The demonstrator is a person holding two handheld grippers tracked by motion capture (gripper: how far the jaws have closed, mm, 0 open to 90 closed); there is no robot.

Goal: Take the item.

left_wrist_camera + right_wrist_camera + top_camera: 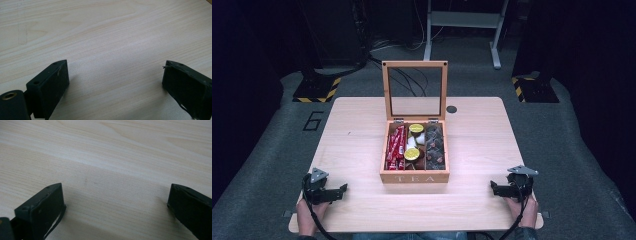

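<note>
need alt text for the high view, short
An open wooden tea box, glass lid upright, sits mid-table on a light wood table, its compartments holding red packets, yellow-topped pods and dark sachets. A person's hands rest the left gripper and right gripper, both open, near the front corners.

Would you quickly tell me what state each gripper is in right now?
Left gripper: open, holding nothing, low over the bare table.
Right gripper: open, holding nothing, also over bare table.
</note>
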